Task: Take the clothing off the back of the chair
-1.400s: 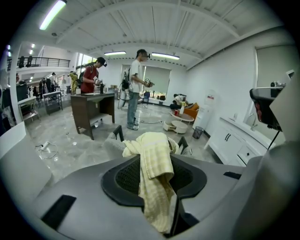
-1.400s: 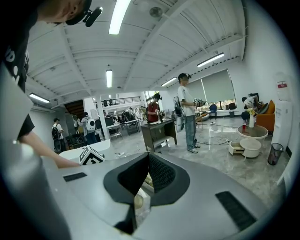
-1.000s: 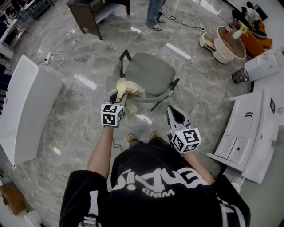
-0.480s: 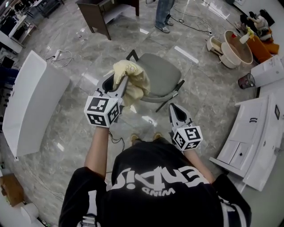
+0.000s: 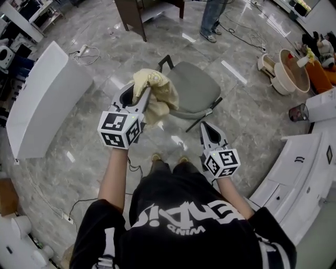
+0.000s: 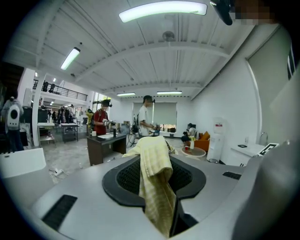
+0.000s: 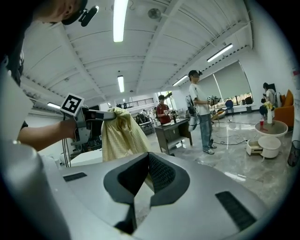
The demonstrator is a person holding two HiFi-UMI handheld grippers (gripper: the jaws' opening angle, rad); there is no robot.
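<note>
A pale yellow garment (image 5: 156,95) hangs in the air from my left gripper (image 5: 137,90), which is shut on its top edge. It hangs above the near left side of the grey chair (image 5: 195,86), apart from it. In the left gripper view the cloth (image 6: 157,183) is draped between and over the jaws. My right gripper (image 5: 206,127) hovers to the right, near the chair's back, with its jaws together and nothing in them. The right gripper view shows the lifted garment (image 7: 121,135) and the left gripper (image 7: 86,119) at the left, beyond the right gripper (image 7: 147,157).
A large white panel (image 5: 44,100) lies on the floor at the left. A dark desk (image 5: 140,13) and a standing person (image 5: 212,21) are beyond the chair. White cabinets (image 5: 302,173) stand at the right, round basins (image 5: 286,71) at the far right. A cable (image 5: 86,52) trails on the floor.
My left gripper has risen with the garment, lifting it off the chair's back. The right gripper has hardly moved.
</note>
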